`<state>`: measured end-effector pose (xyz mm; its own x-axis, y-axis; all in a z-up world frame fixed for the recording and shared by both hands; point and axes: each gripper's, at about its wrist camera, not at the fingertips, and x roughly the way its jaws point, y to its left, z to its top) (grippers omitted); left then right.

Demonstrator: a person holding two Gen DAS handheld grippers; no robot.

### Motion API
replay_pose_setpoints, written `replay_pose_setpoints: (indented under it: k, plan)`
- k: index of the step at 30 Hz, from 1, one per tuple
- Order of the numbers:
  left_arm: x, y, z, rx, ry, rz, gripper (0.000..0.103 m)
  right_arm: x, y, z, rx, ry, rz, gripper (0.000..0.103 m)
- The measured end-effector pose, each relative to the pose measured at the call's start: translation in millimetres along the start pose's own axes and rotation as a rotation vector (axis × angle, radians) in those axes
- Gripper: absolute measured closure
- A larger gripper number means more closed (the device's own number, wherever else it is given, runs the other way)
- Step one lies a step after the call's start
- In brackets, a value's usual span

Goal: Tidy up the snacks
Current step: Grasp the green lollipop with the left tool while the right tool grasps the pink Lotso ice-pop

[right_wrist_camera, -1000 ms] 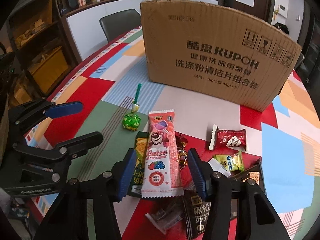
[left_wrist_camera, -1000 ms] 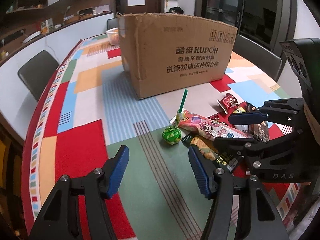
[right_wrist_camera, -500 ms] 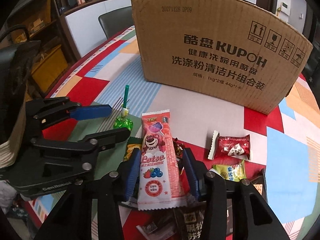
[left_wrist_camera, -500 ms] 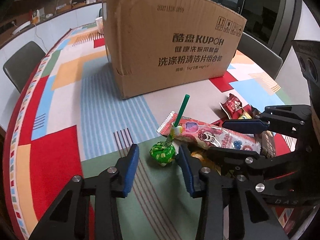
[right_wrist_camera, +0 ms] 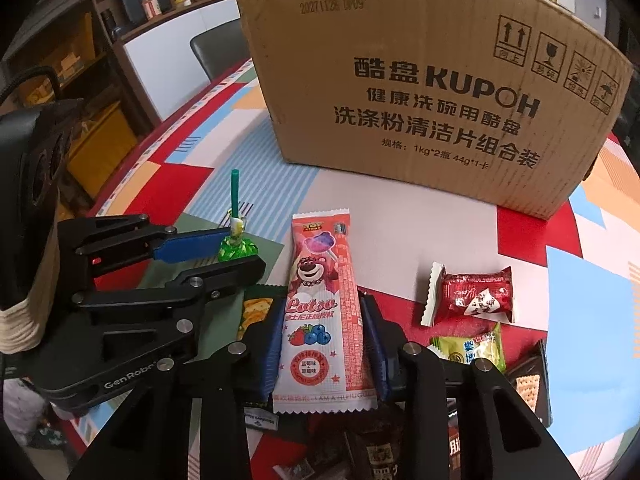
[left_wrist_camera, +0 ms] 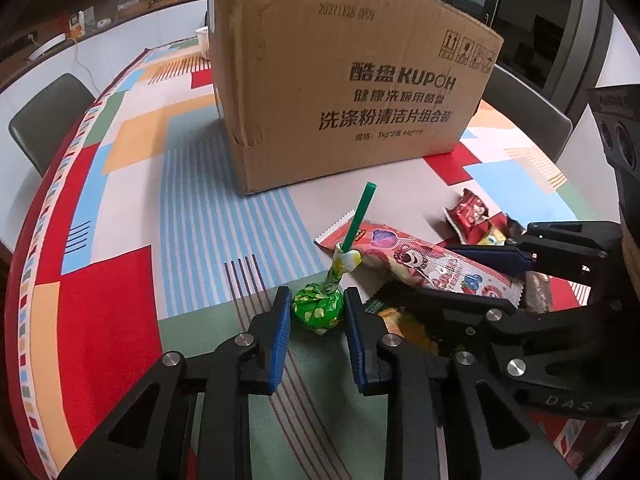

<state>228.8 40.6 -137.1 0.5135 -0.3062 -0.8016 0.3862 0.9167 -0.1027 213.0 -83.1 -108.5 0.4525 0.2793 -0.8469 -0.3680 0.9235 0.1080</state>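
- You have two claws in play. Your left claw (left_wrist_camera: 316, 316) straddles the one green lollipop (left_wrist_camera: 319, 312) low in the middle of the left wrist view; its jaws are closing, with the wrapped head between the blue pads (left_wrist_camera: 280, 332) and a sliver of gap on each side.
- Your right claw (right_wrist_camera: 324, 344) is closing round the one long pink Lotso packet (right_wrist_camera: 322, 312), which lies lengthwise between its pads at lower centre of the right wrist view; the pads sit at the packet's edges.
- To the right of that packet you see one red wrapped sweet (right_wrist_camera: 472, 296) and one green sachet (right_wrist_camera: 472, 350) just below it, plus a cracker pack (right_wrist_camera: 254, 308) partly under the pink packet. Dark packets at the bottom edge are too hidden to count.
- One cardboard box (left_wrist_camera: 340, 92) stands on the counter (left_wrist_camera: 120, 240) in the upper half of both views, apart from the snacks, with a bare strip of patterned cloth between.
- The left half of the left wrist view is open cloth out to the counter's curved edge.
- The box reads "KUPOH", "1kg*2", "44g*1" and a stamped "20271128". The packet reads "Lotso". The left claw's body reads "GenRobo"; the right's reads "DAS".
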Motion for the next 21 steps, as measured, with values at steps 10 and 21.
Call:
replay_pose_setpoints:
  k: [10,21]
  plan:
    - [-34.4,-8.7,2.7,-0.050,-0.054,0.022,0.076,-28.7,-0.9,-0.4,0.001,-0.065,-0.016,0.066]
    - [-66.5,-22.6,8.9,-0.061,-0.102,0.038,0.076,-58.5,-2.0,-1.3,0.010,-0.109,0.000,0.099]
